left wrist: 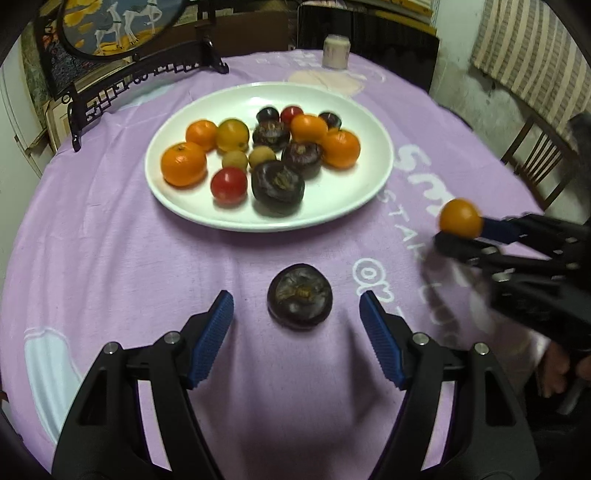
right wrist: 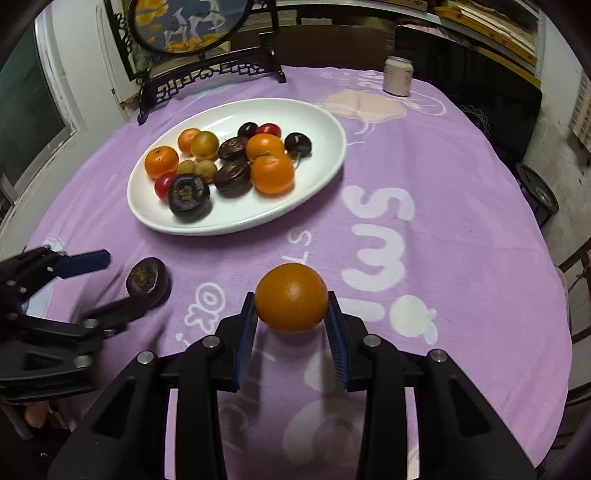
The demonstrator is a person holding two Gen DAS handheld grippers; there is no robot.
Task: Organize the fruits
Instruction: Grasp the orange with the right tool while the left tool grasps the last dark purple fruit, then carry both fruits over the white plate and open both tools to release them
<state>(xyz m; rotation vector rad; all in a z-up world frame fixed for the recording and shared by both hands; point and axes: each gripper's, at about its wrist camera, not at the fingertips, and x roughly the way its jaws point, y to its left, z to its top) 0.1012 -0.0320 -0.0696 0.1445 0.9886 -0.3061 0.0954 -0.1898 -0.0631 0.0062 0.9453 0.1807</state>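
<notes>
A white oval plate [left wrist: 177,199] [right wrist: 325,122] on the purple tablecloth holds several oranges, dark mangosteens, red tomatoes and small yellow-brown fruits. A loose dark mangosteen [left wrist: 300,301] [right wrist: 149,281] lies on the cloth in front of the plate. My left gripper [left wrist: 297,301] [right wrist: 107,286] is open with its blue pads on either side of this mangosteen, not touching it. My right gripper [right wrist: 291,308] [left wrist: 460,230] is shut on an orange [right wrist: 291,297] [left wrist: 461,218] and holds it above the cloth, right of the plate.
A pale can [left wrist: 336,50] [right wrist: 398,75] stands at the table's far edge. A dark carved stand with a round painted screen [left wrist: 122,29] [right wrist: 188,22] stands at the back left. A wooden chair [left wrist: 535,155] is beyond the table's right edge.
</notes>
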